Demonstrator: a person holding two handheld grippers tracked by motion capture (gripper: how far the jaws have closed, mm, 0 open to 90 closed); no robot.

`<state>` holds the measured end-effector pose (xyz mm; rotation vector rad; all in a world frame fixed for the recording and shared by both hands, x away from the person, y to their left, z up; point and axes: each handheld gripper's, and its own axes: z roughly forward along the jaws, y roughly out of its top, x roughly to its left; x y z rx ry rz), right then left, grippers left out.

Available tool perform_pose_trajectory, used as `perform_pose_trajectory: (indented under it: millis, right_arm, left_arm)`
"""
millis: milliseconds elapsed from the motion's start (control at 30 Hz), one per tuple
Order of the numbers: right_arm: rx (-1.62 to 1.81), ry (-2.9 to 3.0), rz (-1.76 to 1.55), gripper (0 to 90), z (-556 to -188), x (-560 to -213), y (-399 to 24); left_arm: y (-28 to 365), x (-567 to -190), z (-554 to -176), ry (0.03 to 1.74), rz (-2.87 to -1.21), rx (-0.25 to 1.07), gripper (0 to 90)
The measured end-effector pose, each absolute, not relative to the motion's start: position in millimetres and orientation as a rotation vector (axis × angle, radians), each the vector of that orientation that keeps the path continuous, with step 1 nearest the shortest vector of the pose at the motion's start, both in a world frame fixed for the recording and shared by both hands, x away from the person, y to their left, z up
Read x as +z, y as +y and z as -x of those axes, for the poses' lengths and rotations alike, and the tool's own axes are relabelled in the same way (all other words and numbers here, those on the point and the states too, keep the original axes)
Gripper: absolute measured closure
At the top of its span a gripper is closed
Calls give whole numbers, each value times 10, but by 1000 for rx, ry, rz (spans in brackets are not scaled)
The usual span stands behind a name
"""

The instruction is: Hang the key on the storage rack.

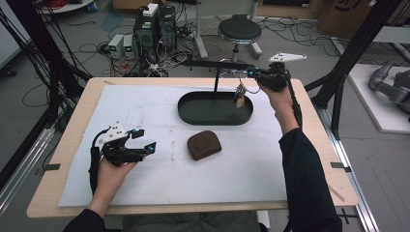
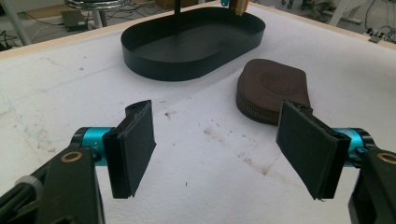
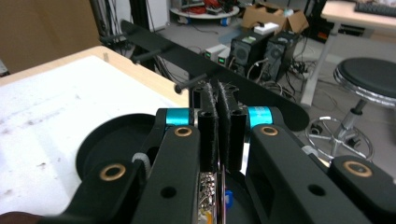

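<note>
Above the far right end of the black oval tray (image 1: 215, 108), the right gripper (image 1: 251, 72) holds a small bunch of keys or charms (image 1: 240, 94), which hangs from a thin ring below the jaws. Detail of the bunch is poor in the high view: a pale tag, an orange-brown piece and a green spot, nothing finer. In the right gripper view the jaws are pressed together on something thin; the held item is mostly hidden beneath the pads, with a metallic sliver and a blue spot showing at the bottom edge (image 3: 211, 196). In the left gripper view the top edge cuts the bunch off, leaving an orange-yellow tip (image 2: 238, 4).

A black stand with a horizontal bar and short pegs (image 3: 187, 84) rises from the tray; its post (image 1: 216, 79) is thin and hard to trace against the floor clutter.

The left gripper (image 1: 142, 140) rests low over the white mat (image 1: 145, 106) at near left, jaws spread wide, nothing between them. A brown zipped pouch (image 1: 204, 144) lies flat on the mat, near the tray, well apart from both grippers.
</note>
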<state>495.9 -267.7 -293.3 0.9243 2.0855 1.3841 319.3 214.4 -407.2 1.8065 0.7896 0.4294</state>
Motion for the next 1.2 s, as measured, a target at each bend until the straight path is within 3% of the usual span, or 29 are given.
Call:
perform_pose_trajectory:
  millis: [900, 1200]
  right_arm:
    - [1353, 2043, -1004, 871, -5131, -3091, -2779]
    - [1298, 1998, -1023, 809, -5098, -3072, -2814]
  left_arm:
    - [2207, -4108, -3160, 807, -1809, 429, 279]
    - [2200, -4105, -3159, 802, -1811, 424, 279]
